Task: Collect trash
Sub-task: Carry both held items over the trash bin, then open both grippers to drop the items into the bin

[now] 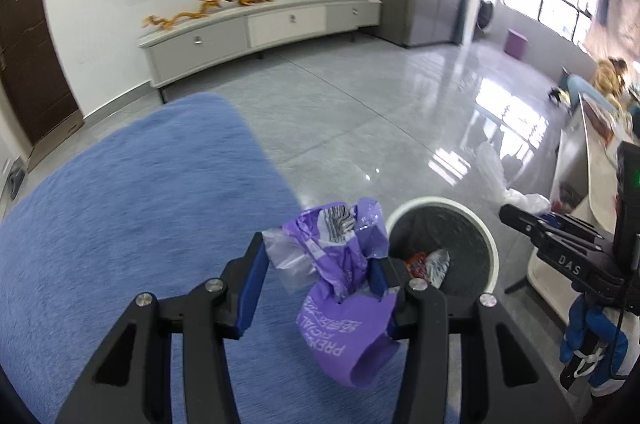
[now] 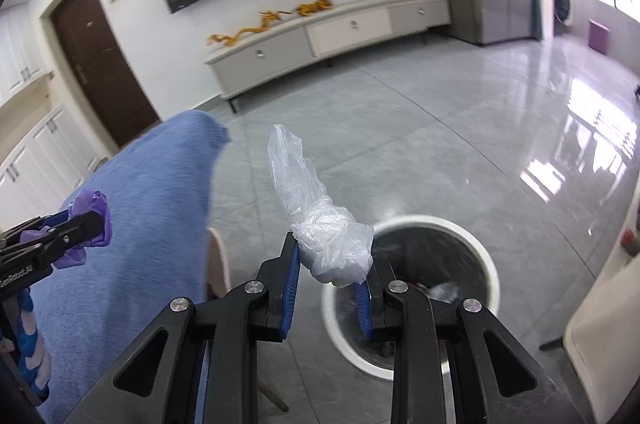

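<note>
My left gripper (image 1: 320,264) is shut on a crumpled purple wrapper (image 1: 340,284) and holds it above the blue rug, just left of a round white-rimmed trash bin (image 1: 444,256) with a dark liner and some trash inside. My right gripper (image 2: 332,264) is shut on a clear plastic bag (image 2: 320,228) and holds it above the left rim of the same bin (image 2: 420,288). The left gripper with the purple wrapper (image 2: 90,224) shows at the left edge of the right wrist view. The right gripper body (image 1: 568,252) shows at the right of the left wrist view.
A blue rug (image 1: 140,216) covers the floor to the left. A long TV cabinet (image 1: 256,32) stands under a wall TV at the back. A pale table edge (image 1: 576,152) is at the right. Glossy grey tile floor (image 1: 380,112) lies beyond the bin.
</note>
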Available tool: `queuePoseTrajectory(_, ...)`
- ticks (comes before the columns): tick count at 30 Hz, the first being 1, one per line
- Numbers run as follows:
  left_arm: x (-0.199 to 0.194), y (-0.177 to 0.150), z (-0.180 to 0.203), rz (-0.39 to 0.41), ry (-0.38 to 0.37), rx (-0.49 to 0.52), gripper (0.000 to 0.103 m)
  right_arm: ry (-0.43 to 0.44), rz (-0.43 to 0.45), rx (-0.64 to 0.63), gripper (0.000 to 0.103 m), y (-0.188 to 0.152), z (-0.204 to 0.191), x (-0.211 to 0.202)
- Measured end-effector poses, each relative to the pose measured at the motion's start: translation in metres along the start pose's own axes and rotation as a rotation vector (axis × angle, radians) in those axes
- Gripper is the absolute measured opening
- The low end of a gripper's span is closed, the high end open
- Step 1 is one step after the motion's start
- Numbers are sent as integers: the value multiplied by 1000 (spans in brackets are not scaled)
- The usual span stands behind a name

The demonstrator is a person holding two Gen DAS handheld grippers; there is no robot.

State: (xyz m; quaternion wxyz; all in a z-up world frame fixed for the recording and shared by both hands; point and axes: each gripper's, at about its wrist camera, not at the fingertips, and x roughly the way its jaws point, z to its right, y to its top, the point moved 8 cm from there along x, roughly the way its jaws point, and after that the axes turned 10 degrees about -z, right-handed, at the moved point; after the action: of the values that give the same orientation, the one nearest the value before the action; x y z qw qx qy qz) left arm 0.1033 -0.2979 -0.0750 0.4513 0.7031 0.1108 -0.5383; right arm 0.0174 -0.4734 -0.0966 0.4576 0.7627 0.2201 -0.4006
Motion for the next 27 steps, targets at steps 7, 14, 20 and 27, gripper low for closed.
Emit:
queuePoseTrajectory(7,37,2,43,-67,-13,70,46,-26,-63,92,25,-12,40,32)
queuePoseTrajectory(14,54,3,68,-104,-22,106,46,-31,-110,140,25,-31,61,56)
queuePoseTrajectory(20,70,12,84,-150,-69,106,47,-45,-143,177,27,-38,80,76)
queuePoseTrajectory(27,89,37,113,-176,-172,93,50,-90,-164,194,37,-29,99,95)
